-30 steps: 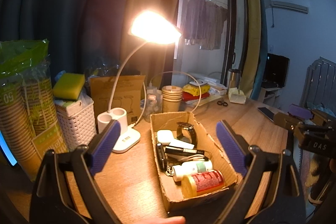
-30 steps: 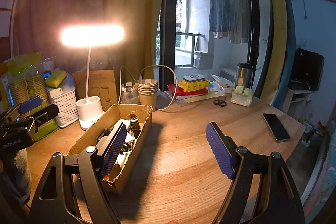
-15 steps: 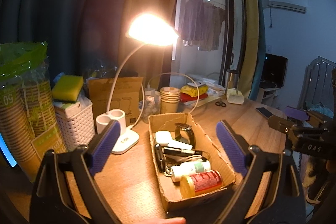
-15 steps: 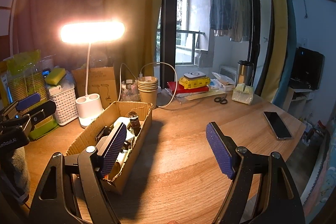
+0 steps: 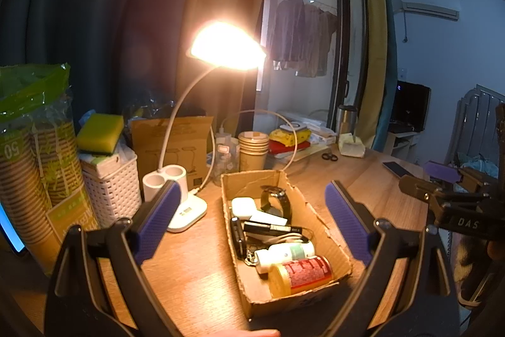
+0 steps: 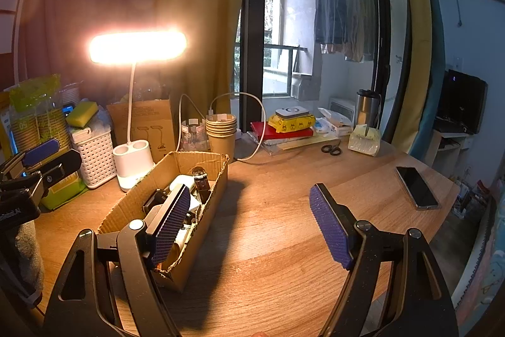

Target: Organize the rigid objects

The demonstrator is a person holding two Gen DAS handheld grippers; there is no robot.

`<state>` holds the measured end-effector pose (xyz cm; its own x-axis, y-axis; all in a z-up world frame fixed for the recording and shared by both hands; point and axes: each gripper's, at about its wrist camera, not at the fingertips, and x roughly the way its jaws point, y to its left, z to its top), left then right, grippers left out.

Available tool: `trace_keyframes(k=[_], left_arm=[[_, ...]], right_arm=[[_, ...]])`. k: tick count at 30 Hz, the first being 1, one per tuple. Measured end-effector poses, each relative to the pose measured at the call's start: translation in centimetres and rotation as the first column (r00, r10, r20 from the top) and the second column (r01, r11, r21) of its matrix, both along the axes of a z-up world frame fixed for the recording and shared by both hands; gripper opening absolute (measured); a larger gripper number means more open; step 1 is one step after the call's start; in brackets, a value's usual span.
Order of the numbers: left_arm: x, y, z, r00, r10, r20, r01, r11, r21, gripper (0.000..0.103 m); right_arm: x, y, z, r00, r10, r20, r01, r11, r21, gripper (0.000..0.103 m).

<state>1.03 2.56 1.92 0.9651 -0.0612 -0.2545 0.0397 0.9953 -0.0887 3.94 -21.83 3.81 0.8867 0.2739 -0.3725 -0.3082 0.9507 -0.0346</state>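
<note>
Lit by a desk lamp (image 5: 227, 46), the wooden table (image 6: 284, 226) is occupied by a cardboard box (image 5: 328, 229), above which both the left gripper (image 5: 252, 220) and the right gripper (image 6: 249, 223) are held wide apart, empty.

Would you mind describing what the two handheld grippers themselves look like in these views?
Both are alike: the left gripper and right gripper have black, curved plastic arms with triangular cut-outs and silver pivot screws, each tipped with a flat pad of blue-purple knurled rubber. Seen from the side, the right gripper's body carries white lettering reading "DAS". No cables or sleeves are visible.
</note>
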Motion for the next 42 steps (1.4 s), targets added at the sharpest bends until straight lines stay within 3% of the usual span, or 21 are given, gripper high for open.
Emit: trace_keyframes(k=[42], left_arm=[[-0.12,-0.47,-0.04,1.000,-0.001,0.000,0.001,1.000,0.003,0.094]], right_arm=[[-0.05,-0.07,-0.47,1.000,-0.001,-0.008,0.001,1.000,0.000,0.081]])
